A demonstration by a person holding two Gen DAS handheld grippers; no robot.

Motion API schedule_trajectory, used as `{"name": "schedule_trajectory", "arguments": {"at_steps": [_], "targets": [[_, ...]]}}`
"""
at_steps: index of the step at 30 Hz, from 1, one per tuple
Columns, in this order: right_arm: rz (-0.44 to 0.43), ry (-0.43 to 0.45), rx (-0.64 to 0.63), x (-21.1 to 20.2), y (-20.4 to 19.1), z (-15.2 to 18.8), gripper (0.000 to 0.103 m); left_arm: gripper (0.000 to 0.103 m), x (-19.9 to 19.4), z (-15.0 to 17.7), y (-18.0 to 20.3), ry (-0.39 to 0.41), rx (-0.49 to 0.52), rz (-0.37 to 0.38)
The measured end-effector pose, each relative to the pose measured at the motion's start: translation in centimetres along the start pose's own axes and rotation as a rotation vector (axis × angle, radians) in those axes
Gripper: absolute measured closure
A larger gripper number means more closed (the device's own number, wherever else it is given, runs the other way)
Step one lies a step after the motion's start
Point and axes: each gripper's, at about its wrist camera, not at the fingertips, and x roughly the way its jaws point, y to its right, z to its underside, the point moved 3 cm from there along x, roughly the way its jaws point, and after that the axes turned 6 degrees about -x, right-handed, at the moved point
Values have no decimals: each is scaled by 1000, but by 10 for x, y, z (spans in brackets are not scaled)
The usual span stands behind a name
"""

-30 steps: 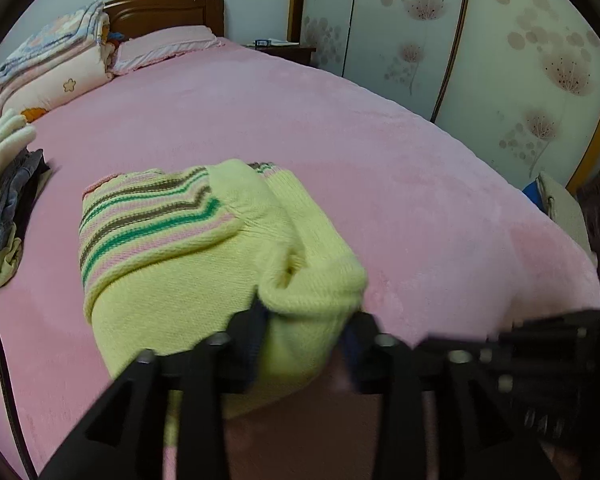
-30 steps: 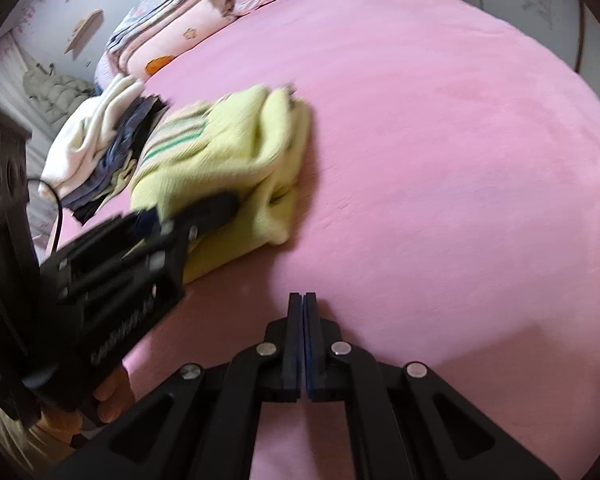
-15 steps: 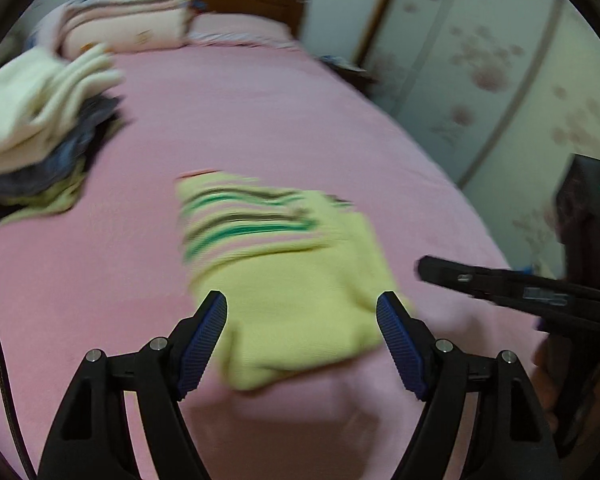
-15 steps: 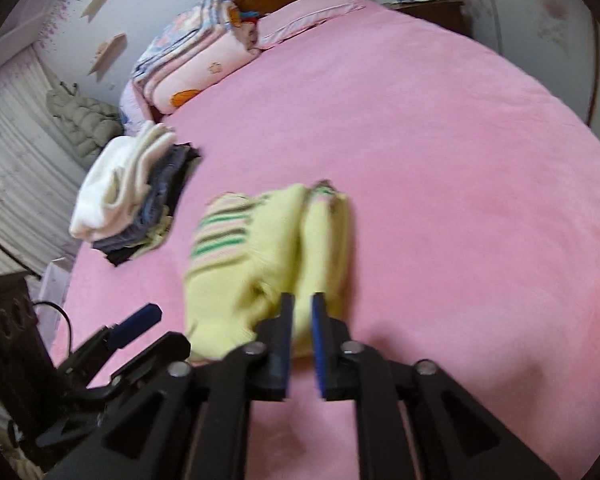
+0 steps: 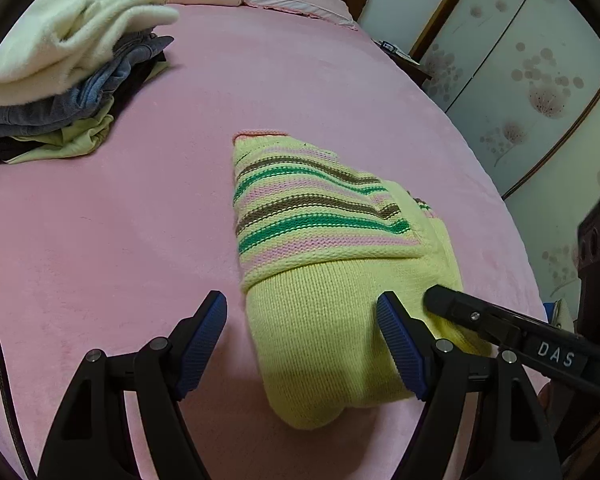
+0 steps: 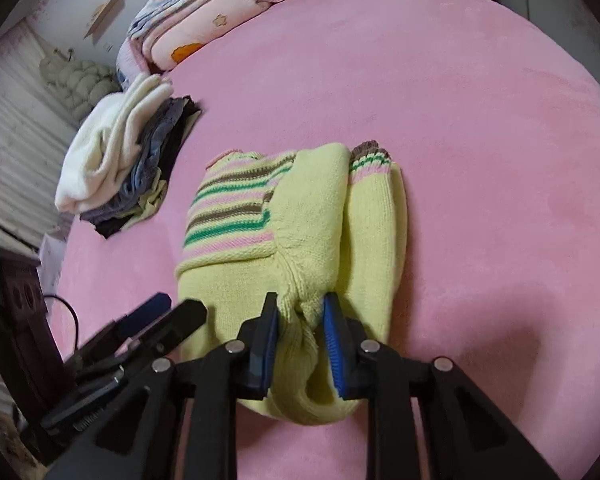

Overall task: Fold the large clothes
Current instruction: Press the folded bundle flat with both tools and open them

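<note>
Pink bed (image 6: 480, 100); right claw (image 6: 300, 312) clamped on folded yellow sweater (image 6: 312, 216), left claw (image 5: 302, 316) wide apart.

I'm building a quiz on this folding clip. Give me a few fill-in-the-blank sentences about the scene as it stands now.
1. The folded yellow sweater lies on a bed cover coloured ____.
2. The right gripper has a bunch of the sweater between its fingers, while the left gripper stands ____.
3. On top of the pile of clothes lies a fluffy garment coloured ____.

Missing words: pink; open; cream
</note>
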Motion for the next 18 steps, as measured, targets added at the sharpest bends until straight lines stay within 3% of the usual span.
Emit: {"name": "schedule_trajectory", "arguments": {"at_steps": [5, 11, 18], "targets": [[-15, 109, 50, -18, 15, 14, 86, 27, 5, 0, 6, 14, 33, 1], [43, 102, 154, -1, 40, 59, 87, 28, 23, 24, 14, -53, 83, 4], [90, 107, 51, 4, 33, 52, 85, 28, 32, 32, 20, -60, 126, -22]]}}
